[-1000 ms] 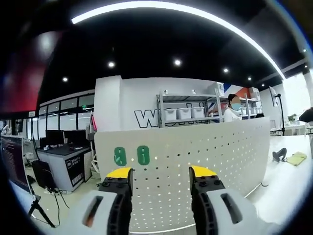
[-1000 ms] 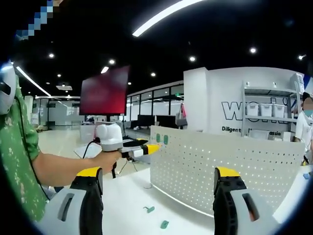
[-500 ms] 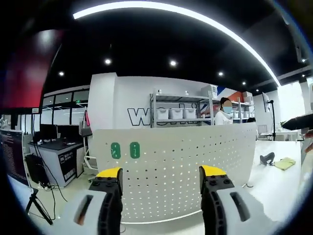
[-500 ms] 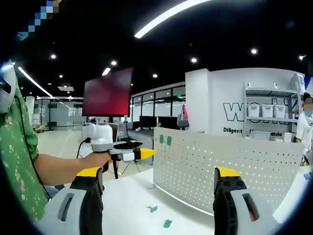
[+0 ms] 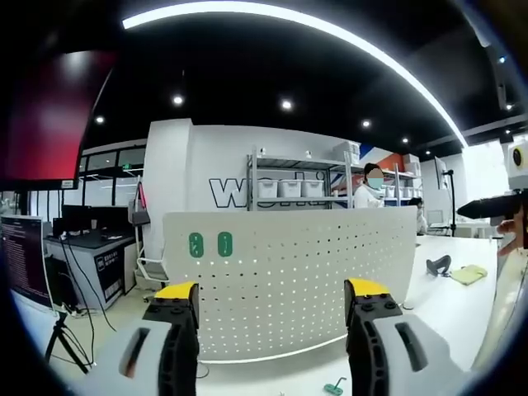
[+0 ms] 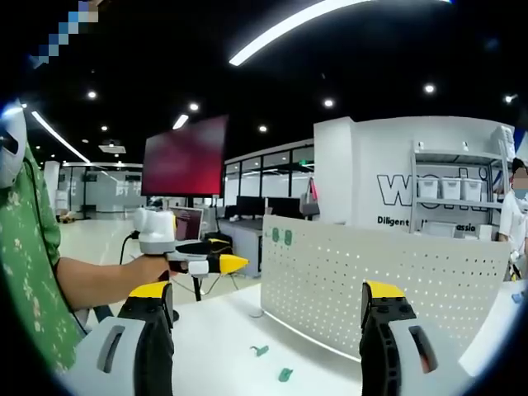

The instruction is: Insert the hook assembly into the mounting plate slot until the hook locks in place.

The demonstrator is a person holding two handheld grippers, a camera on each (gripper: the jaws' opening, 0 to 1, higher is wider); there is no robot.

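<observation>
Over on the left, the left gripper hangs in the air with nothing in it, jaws spread. Two green hook pieces lie on the table just ahead of the upright pegboard mounting plate, probably staged for pickup. Further right, the right gripper is spread wide too, empty.
</observation>
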